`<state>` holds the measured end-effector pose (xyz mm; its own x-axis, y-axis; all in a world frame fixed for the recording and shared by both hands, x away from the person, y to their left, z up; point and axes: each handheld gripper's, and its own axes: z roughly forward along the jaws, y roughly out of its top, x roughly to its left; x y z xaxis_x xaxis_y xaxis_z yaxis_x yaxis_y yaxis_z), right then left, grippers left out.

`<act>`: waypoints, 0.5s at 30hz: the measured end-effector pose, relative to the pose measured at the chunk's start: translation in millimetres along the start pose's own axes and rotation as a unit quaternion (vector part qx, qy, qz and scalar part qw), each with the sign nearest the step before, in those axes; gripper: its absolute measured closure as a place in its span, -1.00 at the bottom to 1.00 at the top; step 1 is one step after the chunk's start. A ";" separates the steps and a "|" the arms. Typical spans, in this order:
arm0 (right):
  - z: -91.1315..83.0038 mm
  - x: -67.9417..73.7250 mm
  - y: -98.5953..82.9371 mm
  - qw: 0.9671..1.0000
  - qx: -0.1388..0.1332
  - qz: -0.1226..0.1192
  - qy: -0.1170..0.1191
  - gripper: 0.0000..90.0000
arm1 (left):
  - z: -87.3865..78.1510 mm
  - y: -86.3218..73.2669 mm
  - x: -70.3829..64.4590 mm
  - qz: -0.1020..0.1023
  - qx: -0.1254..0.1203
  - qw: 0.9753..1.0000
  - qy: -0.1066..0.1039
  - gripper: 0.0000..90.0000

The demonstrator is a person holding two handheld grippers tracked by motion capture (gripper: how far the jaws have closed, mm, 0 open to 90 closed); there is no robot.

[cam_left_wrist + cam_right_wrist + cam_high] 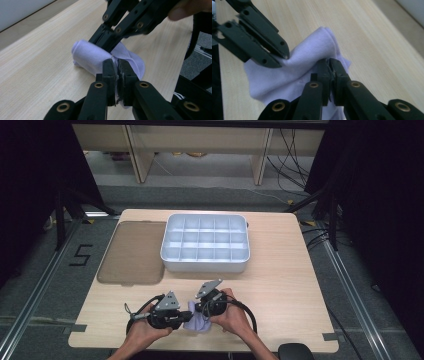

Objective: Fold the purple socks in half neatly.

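Note:
A pale lilac cloth, partly rolled, lies near the front edge of the wooden table. Both grippers meet over it. In the left gripper view my left gripper is shut on a fold of the lilac cloth, and the other gripper's jaws come down onto the roll from above. In the right gripper view my right gripper is shut on another fold of the cloth, with the left gripper's jaws pinching it at the upper left. From above, the left gripper and right gripper sit close together.
A white tray with several compartments stands at the middle of the table. A brown translucent lid lies flat to its left. A black round object sits at the table's front right edge.

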<state>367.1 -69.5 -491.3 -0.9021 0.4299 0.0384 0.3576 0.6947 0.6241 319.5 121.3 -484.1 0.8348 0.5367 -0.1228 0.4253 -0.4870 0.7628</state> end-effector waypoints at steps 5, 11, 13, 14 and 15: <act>4.3 -0.7 2.2 1.000 0.005 -0.002 0.002 0.96 | 0.7 -0.5 0.2 -0.009 -0.008 1.000 -0.004 0.88; -12.3 3.0 0.1 1.000 -0.006 0.002 -0.001 0.94 | -1.6 -0.5 0.0 -0.018 -0.006 1.000 -0.001 0.88; -20.9 8.0 -5.1 1.000 -0.011 -0.007 0.003 0.94 | -1.2 -0.5 1.0 -0.015 -0.012 1.000 -0.004 0.88; -22.0 10.4 -7.5 1.000 -0.017 -0.003 0.006 0.94 | -2.3 -0.3 2.5 -0.009 -0.004 1.000 -0.002 0.88; -25.1 12.6 -9.8 1.000 -0.014 -0.007 0.008 0.94 | -2.5 -0.1 2.3 -0.010 -0.004 1.000 -0.001 0.88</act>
<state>346.1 -85.3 -477.4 -0.9106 0.4113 0.0411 0.3382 0.6844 0.6459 320.4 124.3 -482.9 0.8264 0.5456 -0.1390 0.4397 -0.4712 0.7646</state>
